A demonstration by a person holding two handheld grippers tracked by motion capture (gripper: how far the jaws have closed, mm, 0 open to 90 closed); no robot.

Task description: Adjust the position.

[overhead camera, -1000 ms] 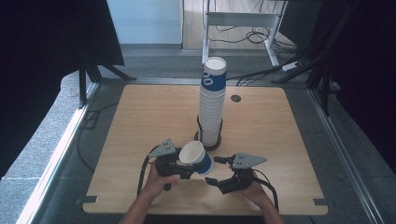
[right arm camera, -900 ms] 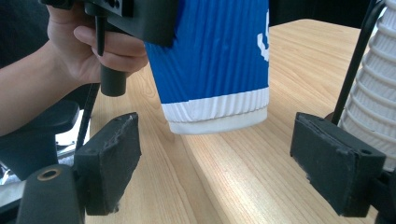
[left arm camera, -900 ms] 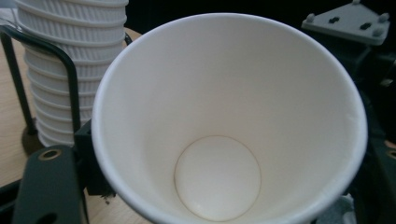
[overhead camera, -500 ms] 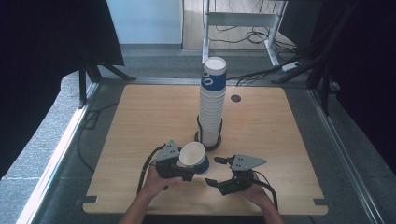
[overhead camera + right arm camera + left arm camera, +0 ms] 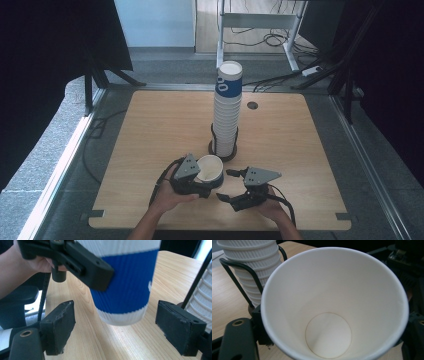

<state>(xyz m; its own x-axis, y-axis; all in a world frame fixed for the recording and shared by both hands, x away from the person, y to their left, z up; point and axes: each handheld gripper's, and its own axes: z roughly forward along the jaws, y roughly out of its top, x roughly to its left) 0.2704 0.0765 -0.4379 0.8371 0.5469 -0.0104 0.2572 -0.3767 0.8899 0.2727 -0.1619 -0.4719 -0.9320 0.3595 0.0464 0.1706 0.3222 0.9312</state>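
Blue-banded and ribbed, the paper cup (image 5: 210, 170) is clamped in the left hand-held gripper (image 5: 192, 175), low over the table (image 5: 150, 130) near its front edge, just in front of the wire cup holder (image 5: 223, 147) that carries the tall stack of cups (image 5: 227, 107). In the high view its mouth tips up toward the camera, so its long axis stands close to upright with a lean. In the left gripper view its white inside and round bottom face the lens, with a black jaw at each side of the wall. In the right gripper view one of those jaws presses on the blue band (image 5: 127, 282), and the cup's base hangs clear of the wood.

Beside it to the right, the right hand-held gripper (image 5: 240, 187) is released: its two pads (image 5: 58, 326) stand wide apart with nothing in them, and the cup sits just ahead and slightly above the gap between them. That is the relation the next move likely turns on: the right hand is the free one and already points at the cup's lower half, so a short advance would bring its jaws around the base.

Room is tight toward the stack, whose holder wire sits just past the right-hand pad. Open table lies to the left and right, and the front edge is close behind both hands.
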